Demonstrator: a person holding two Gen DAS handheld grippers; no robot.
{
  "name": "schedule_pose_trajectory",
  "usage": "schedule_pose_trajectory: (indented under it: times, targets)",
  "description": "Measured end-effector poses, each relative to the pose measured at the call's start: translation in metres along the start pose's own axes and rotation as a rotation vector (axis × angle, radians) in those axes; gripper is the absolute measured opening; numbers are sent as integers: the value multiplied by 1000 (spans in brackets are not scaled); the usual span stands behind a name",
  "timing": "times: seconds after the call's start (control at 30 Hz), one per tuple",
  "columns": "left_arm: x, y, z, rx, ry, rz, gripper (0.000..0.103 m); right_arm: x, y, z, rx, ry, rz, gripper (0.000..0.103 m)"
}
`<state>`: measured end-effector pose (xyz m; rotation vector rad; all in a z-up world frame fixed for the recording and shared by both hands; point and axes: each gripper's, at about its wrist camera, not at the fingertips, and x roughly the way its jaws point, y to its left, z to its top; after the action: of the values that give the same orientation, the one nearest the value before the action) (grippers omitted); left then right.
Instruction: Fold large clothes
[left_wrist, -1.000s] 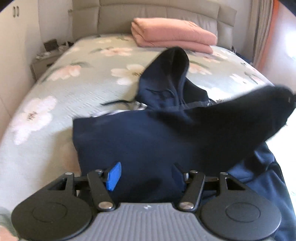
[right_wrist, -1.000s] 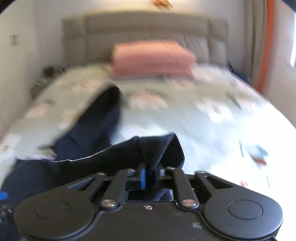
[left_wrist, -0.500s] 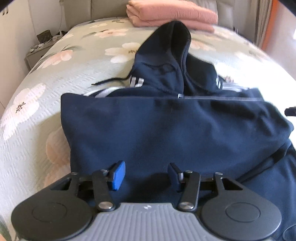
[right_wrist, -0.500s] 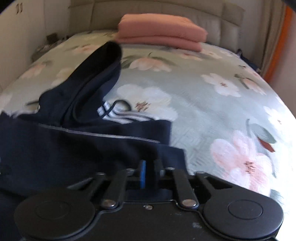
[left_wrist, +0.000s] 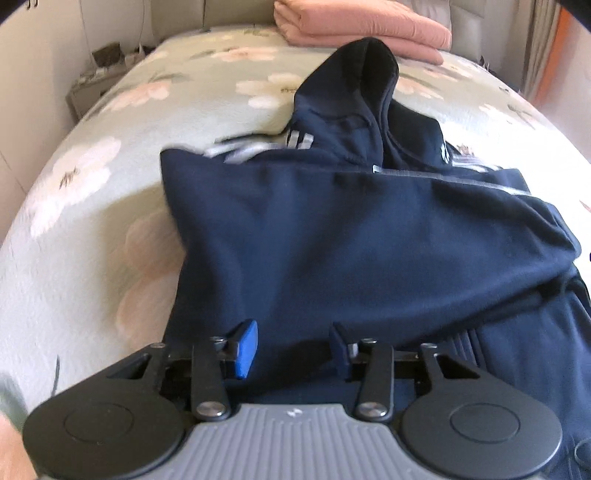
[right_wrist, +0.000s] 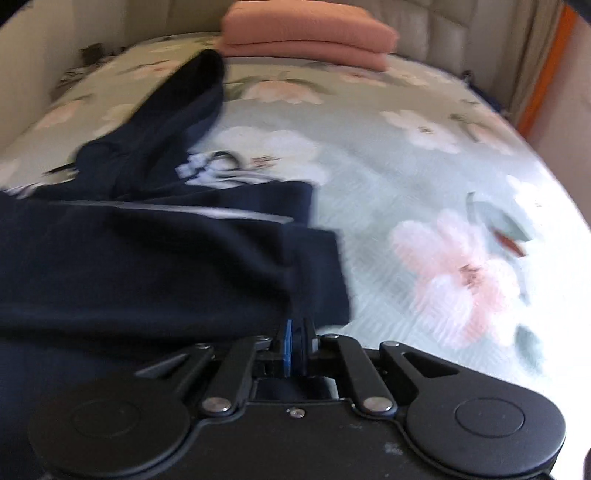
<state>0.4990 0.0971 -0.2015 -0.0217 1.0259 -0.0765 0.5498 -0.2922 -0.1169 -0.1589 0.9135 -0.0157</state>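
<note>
A navy hoodie (left_wrist: 362, 240) with white stripes lies on the floral bed, its hood (left_wrist: 365, 85) pointing toward the headboard and a layer folded across its body. My left gripper (left_wrist: 293, 345) is open just above the hoodie's near edge, nothing between its blue pads. In the right wrist view the hoodie (right_wrist: 147, 251) fills the left side. My right gripper (right_wrist: 297, 341) is shut on the hoodie's right edge, cloth pinched between the pads.
A folded pink blanket (left_wrist: 362, 26) lies by the padded headboard, also in the right wrist view (right_wrist: 310, 33). The floral bedspread (right_wrist: 424, 177) stretches right of the hoodie. A nightstand (left_wrist: 96, 85) stands at the bed's left. A curtain (right_wrist: 546, 81) hangs at right.
My right gripper carried the raised cloth down and laid it across the hoodie, staying shut on it. My left gripper moved forward over the hoodie and stayed open.
</note>
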Motion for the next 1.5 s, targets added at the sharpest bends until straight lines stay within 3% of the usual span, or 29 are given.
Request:
schedule_pose_trajectory:
  times: [0.13,0.2,0.3,0.4,0.5,0.57,0.67,0.77,0.83,0.9,0.97,1.03,1.1,1.17,1.2,1.3,1.37,1.4,1.43,1.5]
  targets:
    - [8,-2,-13,26,102,45,50,23,26,-26,-62,146,31,7]
    - [7,-3,-15,40,100,62,52,40,28,-40,-41,256,55,7]
    - [4,1,-10,19,99,58,50,33,27,-36,-75,235,65,8]
    - [-12,1,0,7,44,8,50,17,22,-18,-75,165,124,8]
    - [-20,-2,20,-15,4,-68,51,8,28,16,-127,57,132,8]
    - [-20,-9,36,-1,-32,-85,52,12,33,45,-119,-13,157,18]
    - [0,-18,59,23,-55,-91,54,32,40,92,-83,-85,207,22]
    - [25,-27,79,75,3,-72,52,52,51,134,-65,-158,254,22]
    - [28,-30,83,125,102,-38,48,62,60,159,-57,-161,270,22]
    - [13,-26,71,162,154,-62,49,70,65,178,-48,-138,301,24]
    - [-12,-19,49,203,158,-62,49,74,68,186,-47,-99,345,27]
    - [-36,-7,30,222,141,-109,52,75,71,184,-57,-70,404,28]
    - [-49,3,26,195,124,-152,53,73,78,169,-68,-55,420,29]
    - [-52,6,36,177,40,-169,56,81,87,158,-90,-46,417,29]
    - [-47,6,44,155,-4,-178,62,83,91,154,-104,-38,408,29]
    - [-12,5,62,60,-54,-245,61,80,95,150,-113,-37,383,29]
    - [23,4,65,19,-4,-240,58,76,94,160,-124,-73,358,29]
    - [37,4,65,16,31,-222,50,74,91,169,-130,-100,341,29]
    - [45,4,62,24,34,-208,47,76,89,178,-131,-123,330,32]
    - [52,7,55,8,4,-221,48,82,81,199,-106,-176,308,54]
